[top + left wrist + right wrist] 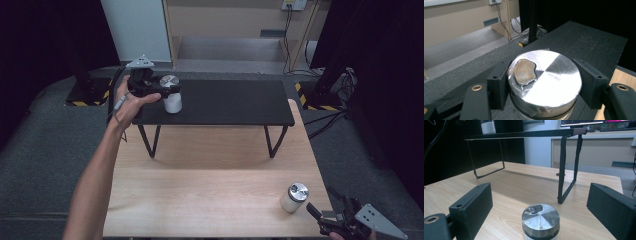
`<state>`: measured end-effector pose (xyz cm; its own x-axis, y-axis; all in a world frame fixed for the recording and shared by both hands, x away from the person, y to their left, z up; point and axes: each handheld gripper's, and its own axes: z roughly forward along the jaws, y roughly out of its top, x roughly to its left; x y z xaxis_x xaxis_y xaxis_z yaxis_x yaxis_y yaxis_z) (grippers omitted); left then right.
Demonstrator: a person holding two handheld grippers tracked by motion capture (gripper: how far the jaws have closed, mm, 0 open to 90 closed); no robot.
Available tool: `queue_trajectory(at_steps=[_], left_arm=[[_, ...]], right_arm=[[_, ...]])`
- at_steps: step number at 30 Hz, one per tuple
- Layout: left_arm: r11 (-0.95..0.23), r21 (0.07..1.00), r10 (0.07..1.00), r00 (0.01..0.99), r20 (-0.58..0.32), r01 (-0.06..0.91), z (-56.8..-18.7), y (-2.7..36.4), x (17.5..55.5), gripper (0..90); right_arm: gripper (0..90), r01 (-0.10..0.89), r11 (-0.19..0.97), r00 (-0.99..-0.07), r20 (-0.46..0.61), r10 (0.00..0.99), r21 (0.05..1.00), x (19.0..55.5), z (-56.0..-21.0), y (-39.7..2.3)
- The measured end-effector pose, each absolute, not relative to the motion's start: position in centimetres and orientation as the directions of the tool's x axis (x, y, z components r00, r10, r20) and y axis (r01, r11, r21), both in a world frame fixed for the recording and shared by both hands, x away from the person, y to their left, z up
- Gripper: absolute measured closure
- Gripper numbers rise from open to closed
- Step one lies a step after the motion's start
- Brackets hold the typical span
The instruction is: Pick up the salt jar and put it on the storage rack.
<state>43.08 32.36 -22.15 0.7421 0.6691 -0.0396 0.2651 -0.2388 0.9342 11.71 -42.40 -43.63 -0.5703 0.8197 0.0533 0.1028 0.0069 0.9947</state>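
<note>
A white jar with a silver lid [172,101] stands at the left end of a black raised shelf [230,102]. My left gripper [167,91] is shut on this jar; in the left gripper view its pads [498,85] press both sides of the foil-covered lid [549,77], which has a brown patch. A second, similar jar [293,198] stands on the wooden table [200,195] near its front right corner. My right gripper [324,201] sits just right of it, open. In the right gripper view that jar [540,221] stands ahead, between the wide-apart jaws.
The shelf [524,133] rests on thin black legs [562,170] over the back of the table. Grey carpet surrounds the table. Black stands and cables lie at the back left and right.
</note>
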Motion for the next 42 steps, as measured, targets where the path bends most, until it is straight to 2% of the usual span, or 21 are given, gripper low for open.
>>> queue_trajectory(at_steps=[5, 7, 10, 20, 23, 28, 42], left_arm=[[-0.224, 0.940, 0.662, 0.748, -0.047, 0.257, -22.4, 32.6, 43.0, 31.6], [-0.212, 0.937, 0.668, 0.741, -0.068, 0.277, -22.2, 32.5, 43.0, 16.7], [-0.182, 0.952, 0.684, 0.727, -0.058, 0.247, -22.0, 32.7, 42.2, 7.7], [-0.078, 0.975, 0.702, 0.706, -0.095, 0.209, -20.2, 33.8, 39.7, 6.3], [-0.078, 0.978, 0.698, 0.711, -0.086, 0.196, -19.7, 33.9, 38.8, 6.5], [-0.034, 0.986, 0.669, 0.737, -0.098, 0.162, -18.9, 34.7, 37.2, 7.9], [-0.048, 0.993, 0.572, 0.818, -0.063, 0.110, -19.4, 34.9, 34.2, 8.2]], right_arm=[[6.4, 0.099, 0.006, -0.572, 0.052, 0.819, 0.995, 11.7, -43.6, -42.4], [6.4, 0.098, 0.007, -0.573, 0.051, 0.818, 0.995, 11.7, -43.6, -42.4], [6.5, 0.096, 0.007, -0.575, 0.050, 0.817, 0.995, 11.7, -43.6, -42.4], [6.5, 0.099, 0.008, -0.582, 0.051, 0.812, 0.995, 11.8, -43.6, -42.4], [6.4, 0.095, 0.013, -0.586, 0.045, 0.809, 0.995, 11.8, -43.5, -42.3], [6.4, 0.088, 0.008, -0.587, 0.045, 0.809, 0.996, 11.6, -43.4, -42.3], [6.5, 0.082, 0.014, -0.595, 0.037, 0.803, 0.997, 11.6, -43.3, -42.1]])
